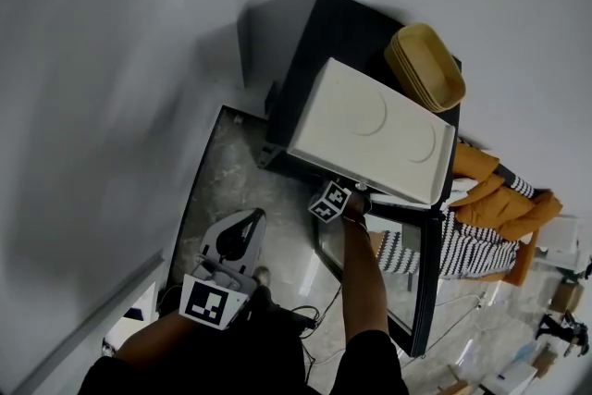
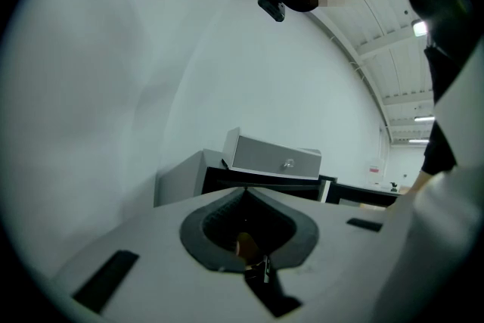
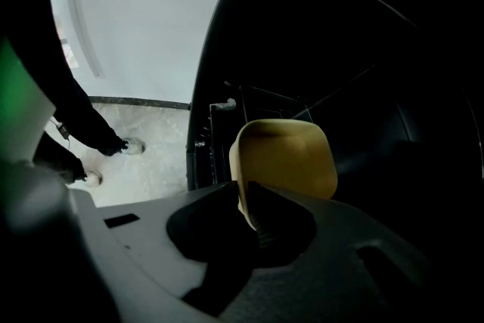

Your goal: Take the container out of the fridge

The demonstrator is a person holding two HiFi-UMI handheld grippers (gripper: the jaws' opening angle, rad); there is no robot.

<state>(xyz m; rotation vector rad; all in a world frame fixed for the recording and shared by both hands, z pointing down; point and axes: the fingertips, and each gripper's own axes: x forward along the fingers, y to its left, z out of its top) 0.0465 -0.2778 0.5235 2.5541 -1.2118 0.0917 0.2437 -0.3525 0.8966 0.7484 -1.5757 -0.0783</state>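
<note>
Gripping: we have right gripper (image 3: 248,200) clamped on yellow container (image 3: 291,159) rim, inside fridge (image 3: 340,49).
Left gripper (image 2: 243,193): jaws together, empty.
Pull-out: we should draw straight out, keeping it level.

My right tongs (image 3: 249,200) gripped the container (image 3: 291,155); my left tongs (image 1: 242,227) were closed and empty.

My right arm (image 1: 365,282) stretched out ahead of me, forearm straight, with the marker cube (image 1: 330,201) sitting just past my wrist. The right tongs tilted steeply downward, and their jaws pressed on the near rim of the container, the rim caught between the two pads. My left arm (image 1: 153,342) was bent low at my left side, close to my body. It held the left tongs roughly level, their own marker cube (image 1: 211,301) facing up. Their jaw tips met, with nothing between them.
</note>
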